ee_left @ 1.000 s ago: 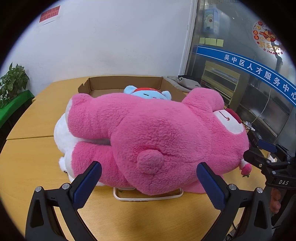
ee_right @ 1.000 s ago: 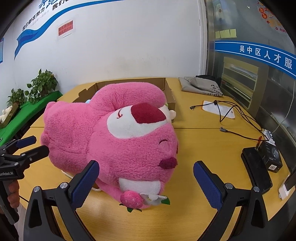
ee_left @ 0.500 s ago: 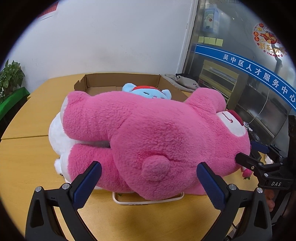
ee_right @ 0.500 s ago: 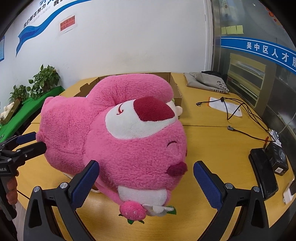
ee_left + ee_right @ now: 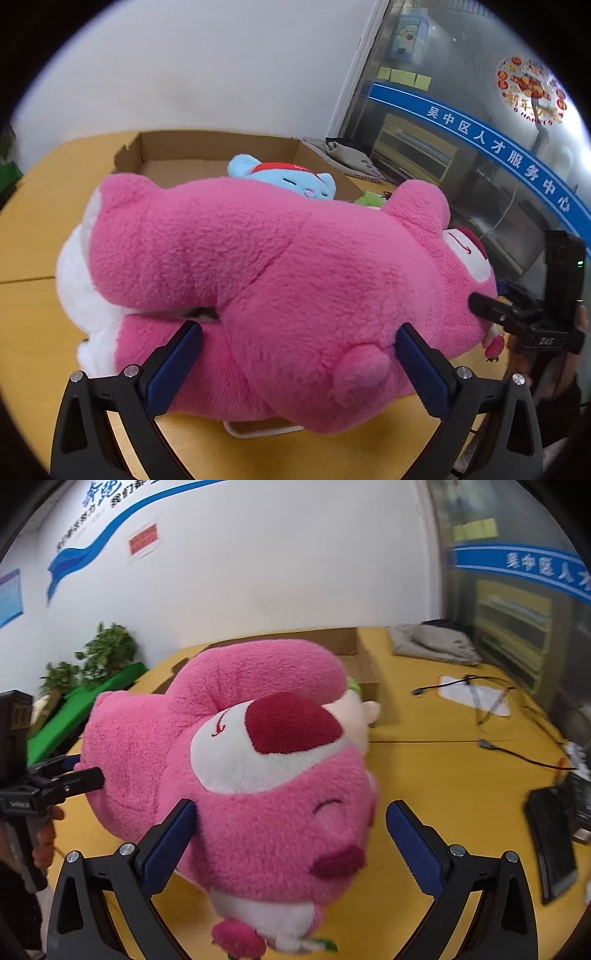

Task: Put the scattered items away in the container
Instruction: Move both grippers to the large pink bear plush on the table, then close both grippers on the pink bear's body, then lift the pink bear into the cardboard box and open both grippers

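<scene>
— Which step are you on?

— The grab on the big pink plush bear (image 5: 280, 280); it lies on its side on the yellow table (image 5: 33, 229), just in front of the cardboard box (image 5: 207, 151), apart from my pads or barely brushing them; I cannot tell which.

— And your fingers?

— My left gripper (image 5: 295, 365) is spread wide around its rump, near the little tail; my right gripper (image 5: 290, 842) is spread just as wide around its head; neither grasps anything.

— What is already in the box?

— A blue plush cat (image 5: 284, 177), and something green beside it that I cannot make out.

— What does the next move call for?

— I judge both pairs must squeeze deep into the soft fur together, then lift level and carry it over the near wall; a white tray (image 5: 266, 430) under the bear may snag.
</scene>
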{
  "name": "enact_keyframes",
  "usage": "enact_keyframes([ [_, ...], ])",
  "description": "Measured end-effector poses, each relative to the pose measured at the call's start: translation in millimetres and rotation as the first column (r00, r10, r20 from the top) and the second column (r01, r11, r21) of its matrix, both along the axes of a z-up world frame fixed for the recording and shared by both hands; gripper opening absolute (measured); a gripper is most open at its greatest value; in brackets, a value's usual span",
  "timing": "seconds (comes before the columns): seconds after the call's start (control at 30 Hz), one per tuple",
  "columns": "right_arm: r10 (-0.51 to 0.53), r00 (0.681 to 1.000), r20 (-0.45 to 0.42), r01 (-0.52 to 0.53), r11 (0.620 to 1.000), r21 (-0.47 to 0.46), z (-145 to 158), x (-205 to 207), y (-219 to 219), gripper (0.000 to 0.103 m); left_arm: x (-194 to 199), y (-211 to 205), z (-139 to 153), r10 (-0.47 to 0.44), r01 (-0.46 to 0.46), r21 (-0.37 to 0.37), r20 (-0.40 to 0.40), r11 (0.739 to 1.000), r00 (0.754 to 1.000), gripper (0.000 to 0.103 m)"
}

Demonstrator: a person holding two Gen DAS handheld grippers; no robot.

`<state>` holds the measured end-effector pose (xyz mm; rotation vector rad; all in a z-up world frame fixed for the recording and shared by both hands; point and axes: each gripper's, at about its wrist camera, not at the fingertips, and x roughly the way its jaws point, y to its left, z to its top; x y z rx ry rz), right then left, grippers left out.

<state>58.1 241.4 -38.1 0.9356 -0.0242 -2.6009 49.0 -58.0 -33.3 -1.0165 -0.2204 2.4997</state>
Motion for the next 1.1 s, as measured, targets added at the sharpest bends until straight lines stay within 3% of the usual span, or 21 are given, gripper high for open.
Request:
enact_keyframes([
  [0.17, 0.110, 0.994, -0.018, -0.110, 0.994, -0.003, -4, -23, -1, 0.103, -16, 2, -9, -0.091, 0.090, 0.030, 0.013, 0.995, 0.996, 0.102],
  [0.27, 0.107, 0.994, 0.008, -0.107, 0.994, -0.015, -12, -29, -1, 0.103, -16, 7, -7, -0.112, 0.112, 0.024, 0.017, 0.993, 0.994, 0.087],
  [0.33, 0.103, 0.995, -0.018, -0.103, 0.995, 0.009, -10, -23, -6, 0.093, -16, 7, -5, -0.119, 0.118, 0.027, 0.041, 0.993, 0.992, 0.069],
  [0.47, 0.098, 0.993, -0.061, -0.098, 0.995, -0.005, 0, -9, -12, 0.078, -5, -2, 6, -0.116, 0.112, 0.074, 0.050, 0.991, 0.992, 0.052],
  [0.63, 0.115, 0.987, -0.114, -0.117, 0.993, -0.009, 23, 4, -19, 0.071, 9, -8, 27, -0.095, 0.093, 0.078, 0.016, 0.993, 0.995, 0.049],
  [0.83, 0.148, 0.971, -0.188, -0.148, 0.989, 0.012, 75, -1, -34, 0.069, 0, -18, 80, -0.070, 0.073, 0.057, -0.062, 0.996, 0.996, 0.049],
  [0.93, 0.163, 0.963, -0.216, -0.163, 0.987, 0.016, 106, -29, -41, 0.069, -26, -24, 113, -0.057, 0.060, 0.032, -0.093, 0.998, 0.994, 0.049],
  [1.1, 0.182, 0.946, -0.270, -0.183, 0.983, 0.021, 159, -99, -50, 0.069, -107, -33, 166, -0.052, 0.054, 0.015, -0.126, 0.998, 0.991, 0.049],
])
